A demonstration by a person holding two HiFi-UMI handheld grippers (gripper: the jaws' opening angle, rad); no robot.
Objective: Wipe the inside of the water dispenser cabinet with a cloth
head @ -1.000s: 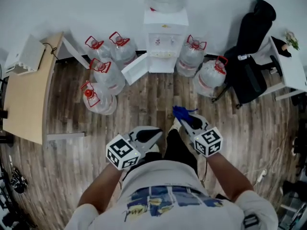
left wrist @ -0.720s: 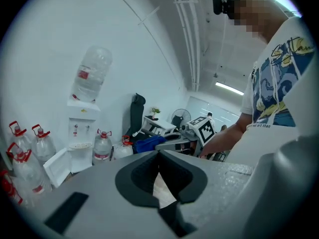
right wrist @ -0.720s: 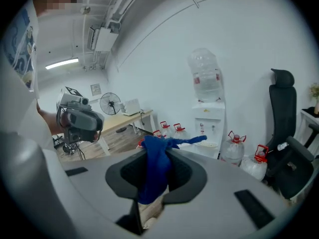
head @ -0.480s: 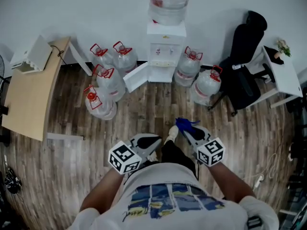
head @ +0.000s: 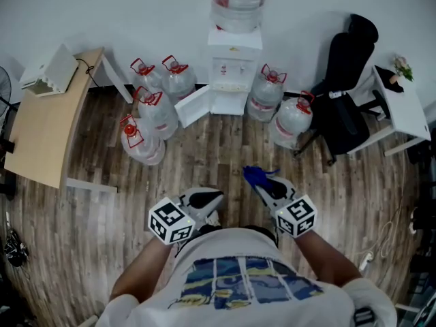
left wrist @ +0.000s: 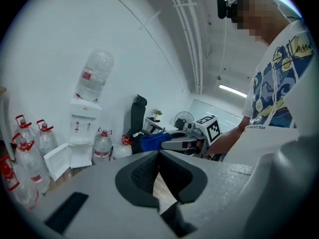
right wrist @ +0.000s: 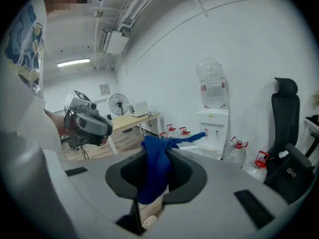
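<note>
Both claws now sit lower in view; the right claw (head: 264, 184) clamps the blue cloth (head: 254, 175), the left claw (head: 212, 199) is clenched empty. Best to approach the open cabinet (head: 228, 102) squarely.

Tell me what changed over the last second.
Both slid a little down the head view, toward the person's body: the left hand-held gripper and the right hand-held gripper. Nothing was taken or let go. The right stays shut on the blue cloth; the left stays shut, empty. The water dispenser keeps its cabinet door open and the water bottles have not moved.
</note>
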